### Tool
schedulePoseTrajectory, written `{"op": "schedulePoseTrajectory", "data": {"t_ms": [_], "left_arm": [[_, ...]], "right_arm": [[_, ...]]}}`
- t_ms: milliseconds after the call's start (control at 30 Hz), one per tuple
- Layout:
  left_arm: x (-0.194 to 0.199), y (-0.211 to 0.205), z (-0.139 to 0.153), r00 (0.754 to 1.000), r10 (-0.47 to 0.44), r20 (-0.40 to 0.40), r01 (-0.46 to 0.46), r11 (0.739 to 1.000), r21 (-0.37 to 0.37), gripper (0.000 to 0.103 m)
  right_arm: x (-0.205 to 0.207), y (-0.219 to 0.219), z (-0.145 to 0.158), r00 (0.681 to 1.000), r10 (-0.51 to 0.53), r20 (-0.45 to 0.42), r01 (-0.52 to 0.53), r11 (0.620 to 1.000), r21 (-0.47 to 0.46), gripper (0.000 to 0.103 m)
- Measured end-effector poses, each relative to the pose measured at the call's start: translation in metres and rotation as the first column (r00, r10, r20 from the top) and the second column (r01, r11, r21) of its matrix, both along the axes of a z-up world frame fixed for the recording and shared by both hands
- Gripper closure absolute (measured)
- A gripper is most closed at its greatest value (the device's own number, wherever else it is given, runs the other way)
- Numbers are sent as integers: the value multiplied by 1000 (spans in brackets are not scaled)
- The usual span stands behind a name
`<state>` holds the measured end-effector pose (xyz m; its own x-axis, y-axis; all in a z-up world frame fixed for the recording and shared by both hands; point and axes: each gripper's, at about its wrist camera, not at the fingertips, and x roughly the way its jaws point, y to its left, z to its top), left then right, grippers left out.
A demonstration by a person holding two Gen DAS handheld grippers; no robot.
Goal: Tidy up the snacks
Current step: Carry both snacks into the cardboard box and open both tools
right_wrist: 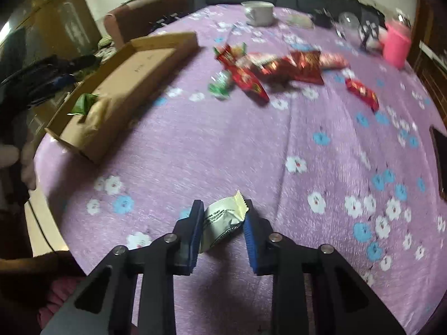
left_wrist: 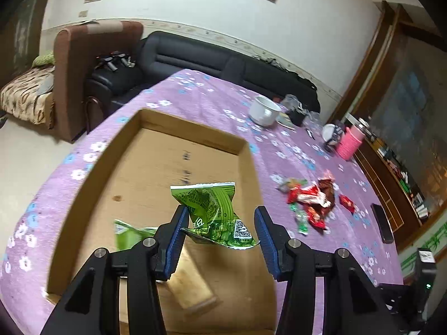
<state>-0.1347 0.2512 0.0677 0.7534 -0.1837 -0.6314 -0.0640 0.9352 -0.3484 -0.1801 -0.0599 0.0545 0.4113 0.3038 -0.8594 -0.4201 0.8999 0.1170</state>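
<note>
A shallow cardboard box (left_wrist: 178,124) lies on the purple flowered tablecloth. My left gripper (left_wrist: 220,217) hangs over its near part with jaws open; a green snack packet (left_wrist: 215,212) sits between the fingers, touching the left pad only. A second green packet (left_wrist: 128,233) and a tan packet (left_wrist: 192,287) lie in the box. My right gripper (right_wrist: 222,217) is shut on a white snack packet (right_wrist: 222,224) above the cloth. A pile of red and green snack packets (right_wrist: 268,68) lies further back; it also shows in the left wrist view (left_wrist: 313,201). The box shows at left (right_wrist: 134,64).
A white mug (left_wrist: 264,110), a pink cup (left_wrist: 350,142), and small dark items stand at the table's far side. A black phone (left_wrist: 382,222) lies near the right edge. A dark sofa (left_wrist: 212,61) and brown armchair (left_wrist: 72,64) stand behind the table.
</note>
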Motion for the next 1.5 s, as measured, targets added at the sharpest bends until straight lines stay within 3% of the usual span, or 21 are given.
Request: {"op": "schedulePoseTrajectory", "data": {"t_ms": [67,300,500,700,900,967,1033,1133,1333,1500], "left_arm": [[2,8,-2,1000,12,-4,-12,1000,-5,51],[14,35,-7,999,52,-15,-52,999,-12,51],[20,58,-13,996,87,-37,-88,995,-39,51],[28,70,-19,994,93,-54,-97,993,-60,50],[27,79,-26,995,79,-66,-86,991,-104,49],[28,79,-25,995,76,-66,-83,990,-110,47],[26,80,-25,995,73,-64,-80,989,-123,32],[24,78,-23,996,72,-57,-80,987,-140,22],[21,72,-20,996,54,-69,-67,975,-213,18],[13,62,-11,999,30,-45,-41,962,-270,17]], "right_arm": [[2,2,11,1000,18,21,-19,999,33,90],[29,58,47,988,121,92,-129,988,83,92],[53,126,58,969,224,105,-235,965,112,92],[85,188,37,961,271,47,-274,956,105,92],[116,215,15,965,260,10,-260,960,109,92],[122,218,13,966,258,1,-256,959,123,90],[126,217,12,968,251,8,-249,958,141,88],[127,210,17,972,232,30,-234,959,160,70],[126,168,47,983,148,106,-169,959,230,61],[119,104,63,978,47,201,-90,973,212,42]]}}
